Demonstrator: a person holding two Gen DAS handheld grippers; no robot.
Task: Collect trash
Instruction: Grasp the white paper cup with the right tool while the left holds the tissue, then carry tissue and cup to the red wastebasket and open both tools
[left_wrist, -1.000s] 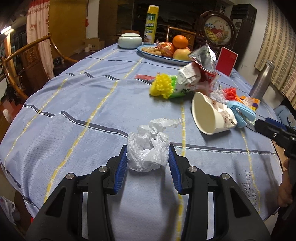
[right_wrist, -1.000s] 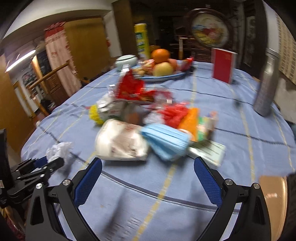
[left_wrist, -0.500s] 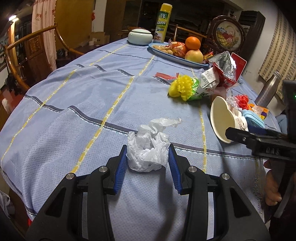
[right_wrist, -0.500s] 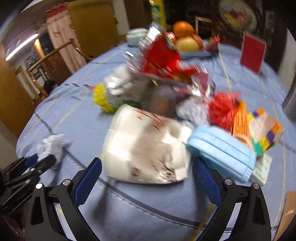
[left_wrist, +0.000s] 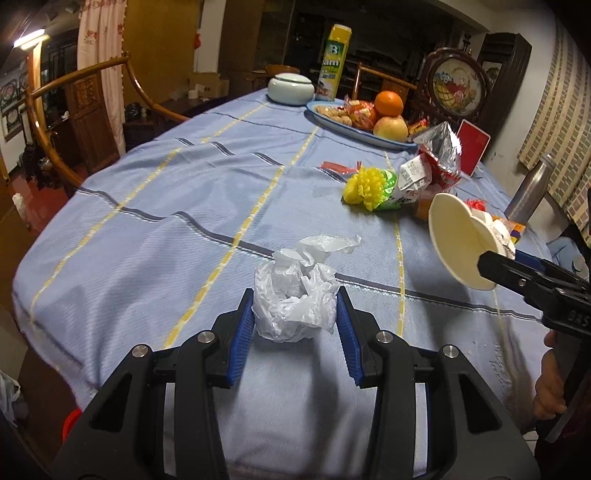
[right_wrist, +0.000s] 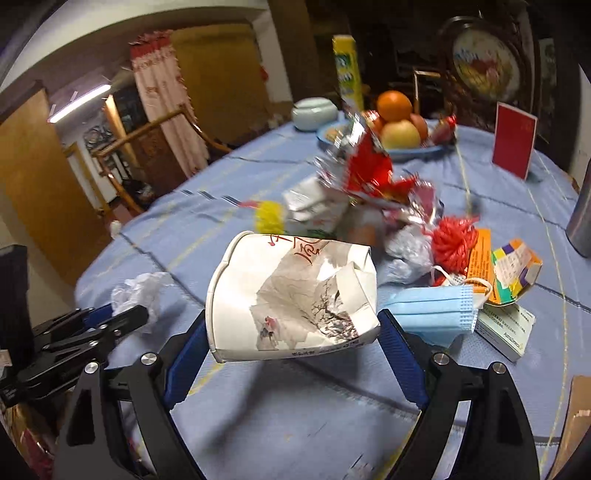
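Observation:
My left gripper (left_wrist: 295, 325) is shut on a crumpled white plastic bag (left_wrist: 295, 295) and holds it just above the blue tablecloth (left_wrist: 166, 229). My right gripper (right_wrist: 291, 332) is shut on a crushed white paper cup (right_wrist: 291, 295) with red writing and holds it off the table; the cup (left_wrist: 458, 243) shows at the right of the left wrist view. The bag (right_wrist: 140, 291) and left gripper (right_wrist: 122, 317) show at the left of the right wrist view. More trash lies behind: a blue face mask (right_wrist: 432, 310), red foil wrapper (right_wrist: 369, 173), yellow pom-pom (left_wrist: 365, 184).
A fruit plate (left_wrist: 358, 129) with an orange and apple stands far back, with a white lidded bowl (left_wrist: 290, 88) and yellow canister (left_wrist: 332, 62). A red card (right_wrist: 513, 140), small boxes (right_wrist: 513, 273) and a steel bottle (left_wrist: 528, 192) are at the right. A wooden chair (left_wrist: 55, 110) is left.
My right gripper has closed on the paper cup and lifted it off the table. My left gripper still holds the plastic bag.

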